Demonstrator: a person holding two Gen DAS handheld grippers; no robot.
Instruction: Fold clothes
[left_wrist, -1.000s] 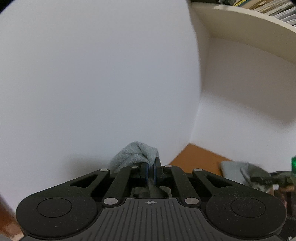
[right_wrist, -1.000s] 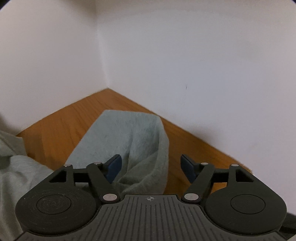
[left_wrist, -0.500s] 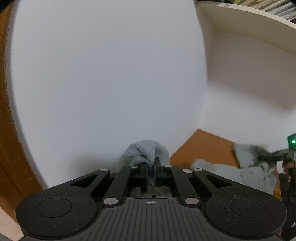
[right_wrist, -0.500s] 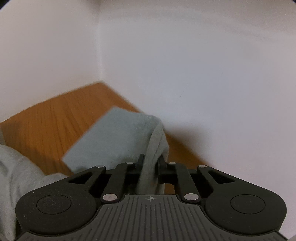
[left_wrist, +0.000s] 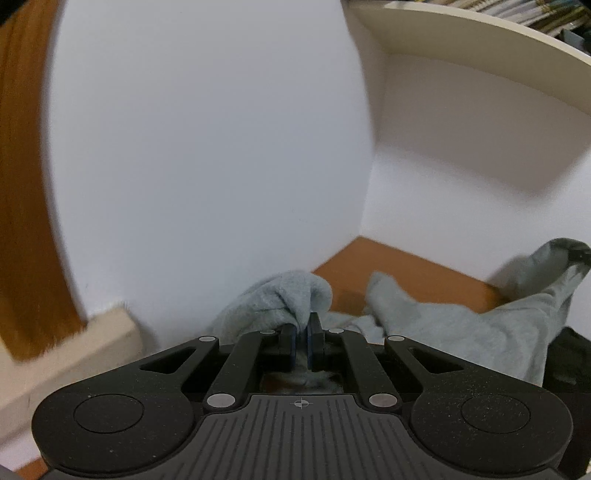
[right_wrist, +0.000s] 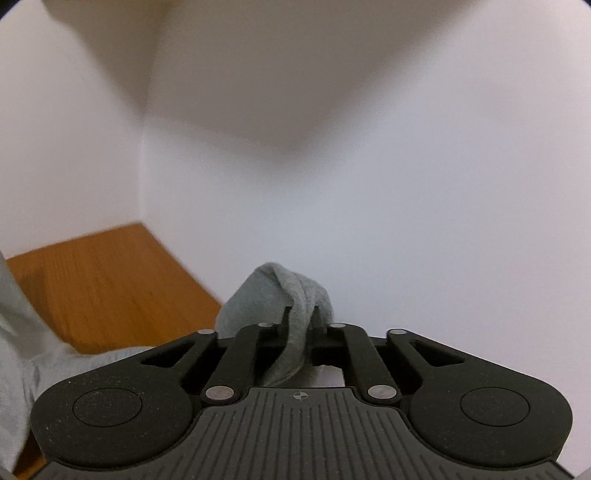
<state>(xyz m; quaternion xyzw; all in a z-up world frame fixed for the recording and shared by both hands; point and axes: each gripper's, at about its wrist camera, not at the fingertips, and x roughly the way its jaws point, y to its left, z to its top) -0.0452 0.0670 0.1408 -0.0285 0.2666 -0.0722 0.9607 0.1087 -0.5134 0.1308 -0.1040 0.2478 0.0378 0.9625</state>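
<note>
Both grippers are pinching the grey garment. The left gripper is holding its jaws nearly pressed together on a bunched edge, just in front of the white wall. The right gripper is clamping a thick fold, also close to that wall. The garment's middle is sagging toward the wooden tabletop below the wall. Risk: the right grip is taking only a rolled fold, so tensioning the cloth could be pulling it free; uneven lifting could be skewing the fold line.
</note>
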